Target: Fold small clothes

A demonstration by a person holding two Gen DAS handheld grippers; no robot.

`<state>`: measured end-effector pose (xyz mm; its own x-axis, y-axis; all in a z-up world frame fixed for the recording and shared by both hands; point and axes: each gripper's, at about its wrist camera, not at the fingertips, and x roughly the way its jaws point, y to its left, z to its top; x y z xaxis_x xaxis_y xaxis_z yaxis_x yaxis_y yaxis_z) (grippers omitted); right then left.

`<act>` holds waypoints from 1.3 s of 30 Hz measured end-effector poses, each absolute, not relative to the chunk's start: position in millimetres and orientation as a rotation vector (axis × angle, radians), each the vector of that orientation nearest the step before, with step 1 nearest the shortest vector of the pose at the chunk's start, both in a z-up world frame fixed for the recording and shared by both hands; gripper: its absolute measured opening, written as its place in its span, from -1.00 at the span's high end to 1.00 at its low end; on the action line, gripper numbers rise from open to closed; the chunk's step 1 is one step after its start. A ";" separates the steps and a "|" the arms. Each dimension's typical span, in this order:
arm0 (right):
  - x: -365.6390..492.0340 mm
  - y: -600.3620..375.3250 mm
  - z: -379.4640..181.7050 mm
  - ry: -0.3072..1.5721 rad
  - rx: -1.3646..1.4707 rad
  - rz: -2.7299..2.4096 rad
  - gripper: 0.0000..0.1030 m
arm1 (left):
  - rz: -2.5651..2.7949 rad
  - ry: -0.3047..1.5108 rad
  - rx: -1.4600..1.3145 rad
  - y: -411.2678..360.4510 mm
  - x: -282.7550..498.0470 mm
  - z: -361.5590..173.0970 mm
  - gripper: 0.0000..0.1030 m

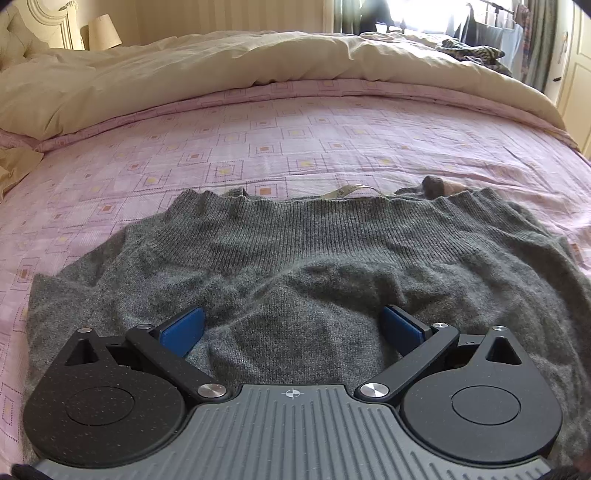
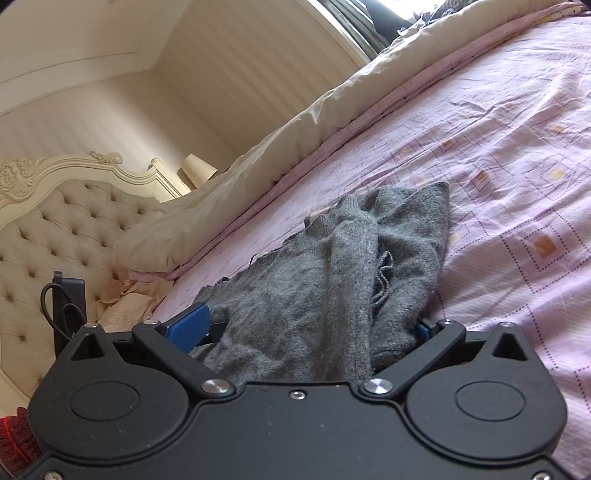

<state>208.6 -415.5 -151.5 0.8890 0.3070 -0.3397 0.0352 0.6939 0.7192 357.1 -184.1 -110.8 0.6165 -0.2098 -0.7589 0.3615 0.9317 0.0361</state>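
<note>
On my left camera I see the grey sweater spread flat on the pink patterned bedsheet, ribbed hem away from me. My left gripper sits over it with blue pads spread wide, holding nothing. Beyond lies a cream duvet, with a lamp by the headboard. On my right camera, my right gripper is also spread, with bunched sweater folds lying between the pads; whether they pinch it, I cannot tell. A tufted headboard stands left.
</note>
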 end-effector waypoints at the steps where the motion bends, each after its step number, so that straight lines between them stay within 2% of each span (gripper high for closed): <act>1: 209.3 -415.6 -151.0 0.473 0.798 0.161 -0.97 | -0.333 0.846 0.192 -184.2 358.0 -110.7 -1.00; 10: 214.8 -425.3 -150.3 0.552 0.838 0.182 -0.82 | -0.385 0.810 0.230 -176.3 323.7 -87.9 -0.95; 16: 216.7 -432.0 -149.3 0.591 0.892 0.168 -0.70 | -0.416 0.825 0.229 -164.2 291.2 -102.3 -0.95; 19: 217.8 -435.4 -150.0 0.613 0.917 0.145 -0.50 | -0.413 0.812 0.196 -154.8 286.3 -98.6 -0.94; 21: 219.0 -436.4 -150.0 0.634 0.920 0.119 -0.21 | -0.409 0.789 0.169 -145.2 281.3 -89.2 -0.94; 22: 219.8 -436.2 -149.6 0.649 0.913 0.102 -0.14 | -0.406 0.774 0.160 -139.3 278.0 -84.0 -0.94; 24: 221.2 -434.5 -147.1 0.674 0.889 0.072 0.17 | -0.394 0.747 0.143 -125.3 272.0 -75.0 -0.94; 26: 222.8 -431.7 -141.3 0.687 0.859 0.040 0.32 | -0.381 0.734 0.126 -109.4 267.2 -68.5 -0.94; 33: 242.5 -407.5 -92.0 0.701 0.722 0.007 0.39 | -0.329 0.772 0.036 -39.5 254.9 -68.2 -0.94; 39: 280.7 -344.5 -32.2 0.673 0.590 0.118 0.40 | -0.293 0.814 -0.023 10.6 242.4 -80.2 -0.94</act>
<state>280.7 -344.5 -32.2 0.7822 0.2877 -0.5527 0.0828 0.8312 0.5498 242.4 10.6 -80.2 0.6485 -0.2669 -0.7129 0.2492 0.9593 -0.1326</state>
